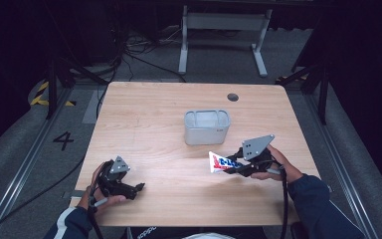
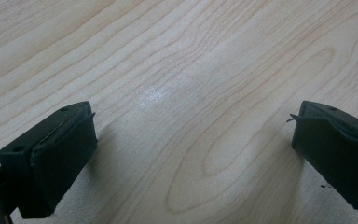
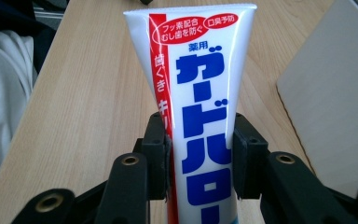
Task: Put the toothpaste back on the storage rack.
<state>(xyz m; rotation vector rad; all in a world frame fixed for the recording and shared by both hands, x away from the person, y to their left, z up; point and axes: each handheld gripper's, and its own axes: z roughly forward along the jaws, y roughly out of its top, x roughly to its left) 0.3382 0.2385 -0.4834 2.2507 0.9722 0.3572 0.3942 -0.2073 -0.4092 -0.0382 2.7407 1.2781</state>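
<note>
The right gripper [image 3: 200, 154] has its jaws clamped across a light, soft, slick toothpaste tube [image 3: 200, 93] above the table [image 1: 154, 114] near a grey bin [image 1: 207, 127], sensibly gripped mid-body; the left gripper [image 2: 191, 154] gapes wide, empty.

Right gripper [image 3: 200, 154] clamps white toothpaste tube [image 3: 198, 88] with blue lettering at frame centre; wooden table [image 3: 88, 93] behind, pale container wall [image 3: 331, 98] at right.
</note>
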